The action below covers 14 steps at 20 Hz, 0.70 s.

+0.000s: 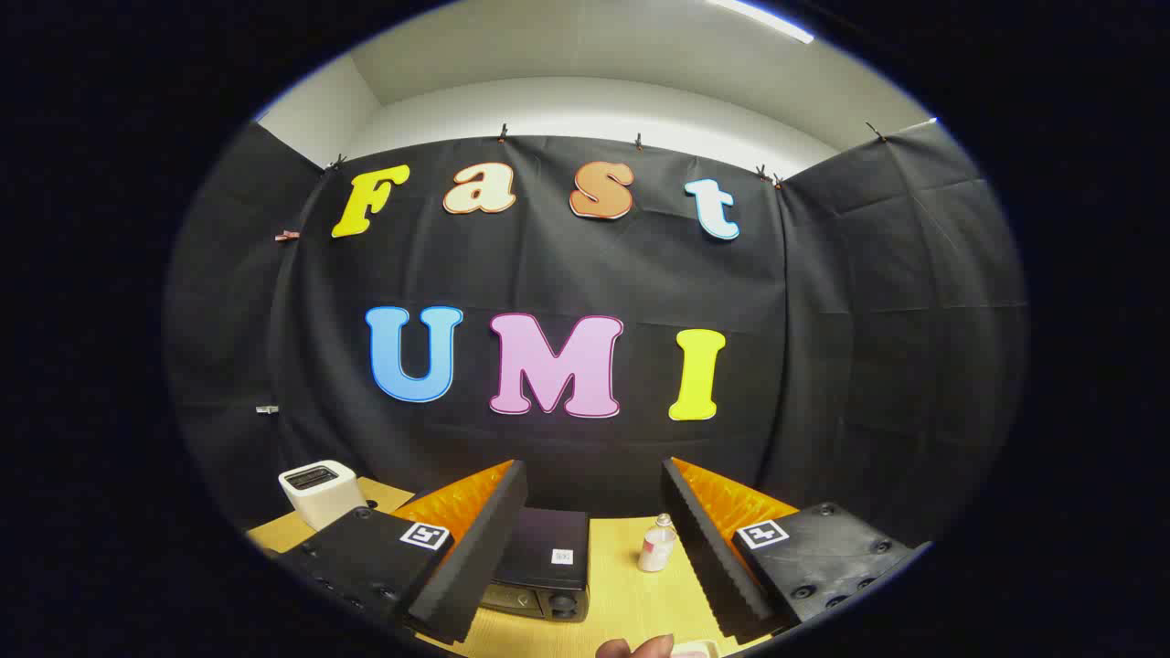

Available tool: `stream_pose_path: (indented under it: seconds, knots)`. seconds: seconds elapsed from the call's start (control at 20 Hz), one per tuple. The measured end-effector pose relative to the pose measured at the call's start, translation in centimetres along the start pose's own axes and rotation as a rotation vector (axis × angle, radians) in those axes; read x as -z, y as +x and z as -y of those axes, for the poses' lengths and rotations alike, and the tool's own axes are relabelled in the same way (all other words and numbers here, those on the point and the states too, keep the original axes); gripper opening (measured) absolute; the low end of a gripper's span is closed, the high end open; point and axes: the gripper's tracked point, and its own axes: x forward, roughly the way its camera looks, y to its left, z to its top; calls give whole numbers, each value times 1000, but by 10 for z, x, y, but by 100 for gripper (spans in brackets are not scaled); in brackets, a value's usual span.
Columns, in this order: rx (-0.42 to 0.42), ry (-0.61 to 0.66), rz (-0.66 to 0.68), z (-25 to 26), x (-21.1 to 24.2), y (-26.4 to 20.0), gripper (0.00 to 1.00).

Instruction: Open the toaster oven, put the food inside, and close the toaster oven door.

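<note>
A black toaster oven [541, 568] sits on the wooden table [622, 594], below and between my fingers, nearer the left finger [475, 548]. Its door looks closed, with a knob at the front right corner. My gripper [594, 548] is held high above the table and is open, with nothing between its fingers. The right finger [708, 557] stands to the right of a small pale bottle. A brown rounded piece of food [640, 648] shows at the near edge of the table, beside something pale pink [692, 651], mostly cut off.
A white toaster [322, 492] stands on the table at the far left, beyond the left finger. A small translucent bottle with a pink label [656, 544] stands right of the toaster oven. The black cloth wall rises behind the table.
</note>
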Motion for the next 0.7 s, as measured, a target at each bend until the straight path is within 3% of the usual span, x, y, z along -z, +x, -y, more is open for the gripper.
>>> stream_pose_path:
  seconds: [0.7]
  knots:
    - [37,8,-26,-5,9,-13,97]
